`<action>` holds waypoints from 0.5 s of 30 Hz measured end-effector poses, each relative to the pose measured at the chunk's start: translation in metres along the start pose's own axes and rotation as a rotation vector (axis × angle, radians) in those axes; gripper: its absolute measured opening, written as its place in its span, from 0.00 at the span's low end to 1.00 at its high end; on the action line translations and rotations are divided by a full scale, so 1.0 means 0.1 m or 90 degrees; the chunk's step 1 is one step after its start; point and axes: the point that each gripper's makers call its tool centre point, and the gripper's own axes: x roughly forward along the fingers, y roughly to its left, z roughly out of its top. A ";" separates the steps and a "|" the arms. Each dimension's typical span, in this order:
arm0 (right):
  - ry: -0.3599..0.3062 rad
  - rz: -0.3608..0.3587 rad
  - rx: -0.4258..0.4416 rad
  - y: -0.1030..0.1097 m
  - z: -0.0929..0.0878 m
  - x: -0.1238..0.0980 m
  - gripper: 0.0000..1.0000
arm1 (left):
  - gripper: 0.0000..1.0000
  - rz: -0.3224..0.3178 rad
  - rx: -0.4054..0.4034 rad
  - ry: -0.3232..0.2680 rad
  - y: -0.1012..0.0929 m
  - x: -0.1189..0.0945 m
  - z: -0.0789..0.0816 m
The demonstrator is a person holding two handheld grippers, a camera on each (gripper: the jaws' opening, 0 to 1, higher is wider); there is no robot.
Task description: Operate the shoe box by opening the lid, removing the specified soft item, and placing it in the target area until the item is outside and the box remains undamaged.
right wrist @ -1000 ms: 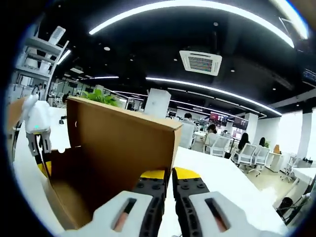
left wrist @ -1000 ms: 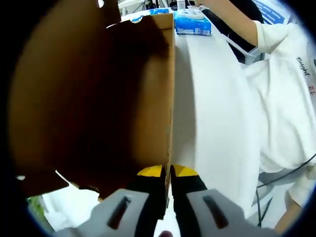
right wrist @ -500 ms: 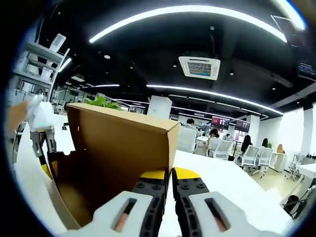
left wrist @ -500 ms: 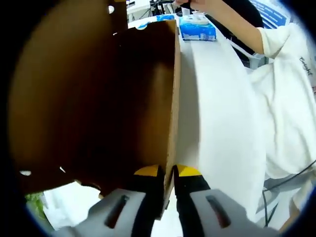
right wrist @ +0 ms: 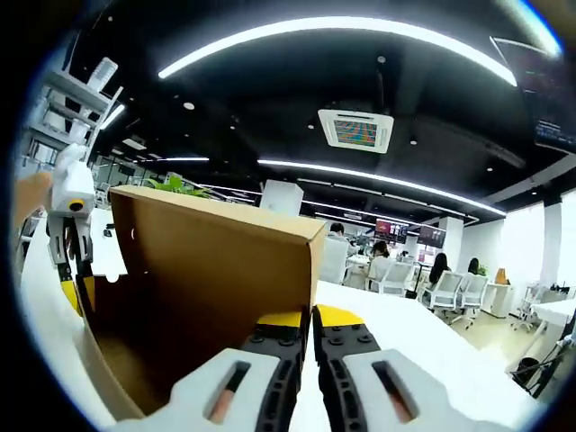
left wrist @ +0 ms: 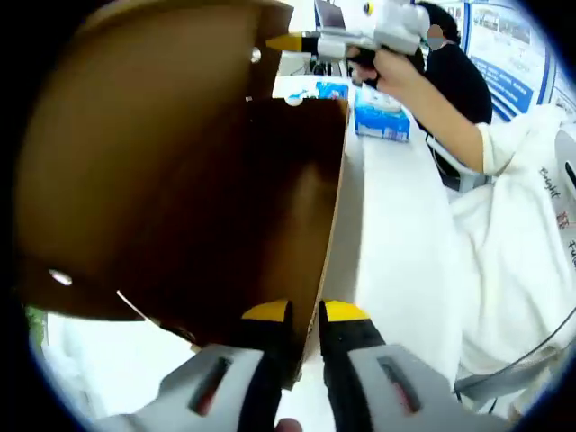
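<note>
In the left gripper view, the left tool [left wrist: 304, 315] rises from the bottom centre of the frame, its yellow-tipped jaws clenched on the edge of the shoe box [left wrist: 180, 180]: the thin cardboard wall runs up from between the tips toward the upper middle of the frame. The brown box spreads over the left half of the picture, its inside dark and in shadow. What lies within cannot be made out. At the upper centre, the right tool [left wrist: 286, 41] comes in from the right, held in a person's hand [left wrist: 396, 67], its yellow tip touching the top corner of the box. To the right of the cardboard wall lies the white desk [left wrist: 396, 243], and on it, at the upper right of centre, a blue and white tissue pack [left wrist: 382, 119]. A person's white sleeve [left wrist: 531, 207] takes up the right edge.

In the right gripper view, the right tool [right wrist: 304, 317] rises from the bottom centre, jaws clamped on the box's cardboard rim, which meets the tips at the lower middle. The box [right wrist: 207, 288] opens toward the left of the frame, its brown inner wall lit. At the left edge the left tool [right wrist: 70, 290] hangs down onto the far side of the box. The desk [right wrist: 432, 351] stretches to the lower right. Ceiling lights [right wrist: 333, 27] arc across the top, and office chairs [right wrist: 396, 274] stand at the middle right.
</note>
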 end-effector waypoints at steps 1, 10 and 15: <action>-0.001 0.001 0.004 0.00 0.00 -0.01 0.01 | 0.14 0.011 -0.003 -0.019 0.01 -0.04 0.03; 0.007 0.011 -0.010 0.04 -0.03 -0.06 0.02 | 0.24 0.051 -0.050 -0.193 -0.05 -0.27 0.34; 0.014 0.029 -0.003 0.04 -0.06 -0.09 0.02 | 0.28 0.067 -0.089 -0.259 -0.11 -0.44 0.36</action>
